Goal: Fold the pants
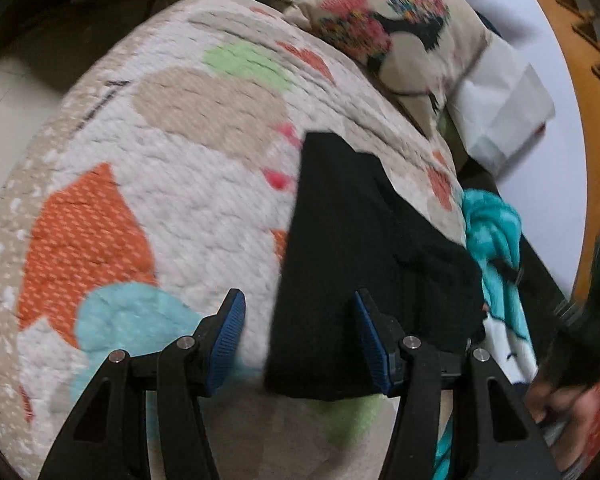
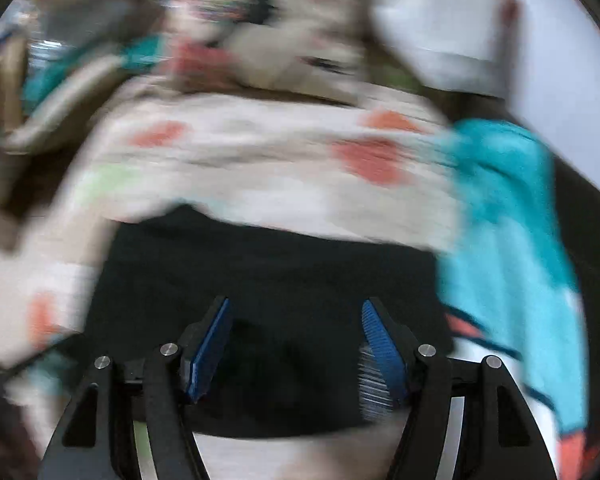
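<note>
While both views are motion-blurred, the right one badly, the layout reads fine. Black pants lie folded into a compact block on a patterned quilt, near its right edge in the left view.

Left gripper: jaws apart, nothing clamped. Its blue pads straddle the pants' left edge, one finger over quilt, the other over black cloth. Whether the tips touch the fabric I cannot tell.

Right gripper: jaws apart, wider than the left, hanging over the middle of the pants near their close edge. No cloth pinched between its pads; contact unclear through the blur.

Teal cloth sits bunched just beside the pants at the quilt's right edge; same cloth shows at right in the right view. A patterned pillow rests at the far end of the quilt, with a white folded item beside it. Blurred hand and dark gear at the lower right of the left view.
</note>
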Available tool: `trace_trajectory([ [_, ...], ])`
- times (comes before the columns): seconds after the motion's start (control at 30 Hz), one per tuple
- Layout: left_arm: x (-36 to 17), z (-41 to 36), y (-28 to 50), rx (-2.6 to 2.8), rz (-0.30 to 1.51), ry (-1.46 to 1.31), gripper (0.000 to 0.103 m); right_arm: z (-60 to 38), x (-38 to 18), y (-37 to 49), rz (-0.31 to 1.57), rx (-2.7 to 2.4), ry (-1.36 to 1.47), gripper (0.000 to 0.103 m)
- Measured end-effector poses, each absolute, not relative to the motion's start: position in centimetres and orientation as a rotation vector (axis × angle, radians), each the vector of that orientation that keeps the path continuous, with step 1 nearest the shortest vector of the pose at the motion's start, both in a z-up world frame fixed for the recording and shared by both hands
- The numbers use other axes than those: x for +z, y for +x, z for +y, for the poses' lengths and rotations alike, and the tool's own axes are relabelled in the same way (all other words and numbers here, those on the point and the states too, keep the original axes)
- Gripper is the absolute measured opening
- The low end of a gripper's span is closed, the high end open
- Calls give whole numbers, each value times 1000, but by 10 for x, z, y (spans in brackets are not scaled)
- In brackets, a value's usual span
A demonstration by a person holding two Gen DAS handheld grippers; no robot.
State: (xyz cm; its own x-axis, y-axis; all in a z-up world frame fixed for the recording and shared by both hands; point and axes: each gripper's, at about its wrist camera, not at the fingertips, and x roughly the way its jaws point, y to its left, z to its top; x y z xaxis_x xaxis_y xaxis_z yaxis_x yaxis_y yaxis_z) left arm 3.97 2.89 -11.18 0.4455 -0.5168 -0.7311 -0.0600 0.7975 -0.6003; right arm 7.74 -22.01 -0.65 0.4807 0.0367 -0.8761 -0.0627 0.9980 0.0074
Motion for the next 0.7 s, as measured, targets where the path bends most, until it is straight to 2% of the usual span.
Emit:
trace_trajectory([
  [0.1,-113,20,40,-329,1083,-590,54,-169,-2,107,1126,304,49,73],
  [0.23,-120,12,40,-334,1099,-578,53,-106,-22,149,1229,397,-11,72],
  [0.3,-123,11,40,-318,1106,-580,43,-84,-38,161,1284,387,-64,72],
  [0.37,-125,10,44,-320,1126,-581,24,-68,-59,173,1338,336,-127,72],
  [0.43,-127,13,45,-314,1143,-617,18,-62,-76,184,1387,308,-157,72],
  [0.5,-126,14,46,-303,1153,-629,14,-57,-91,185,1426,299,-172,43],
  [0.53,-126,15,45,-299,1156,-633,13,-56,-96,185,1443,302,-170,33],
  [0.63,-123,23,44,-277,1159,-656,11,-52,-89,180,1400,323,-163,16],
  [0.7,-123,31,43,-268,1163,-690,11,-48,-84,177,1374,331,-177,13],
])
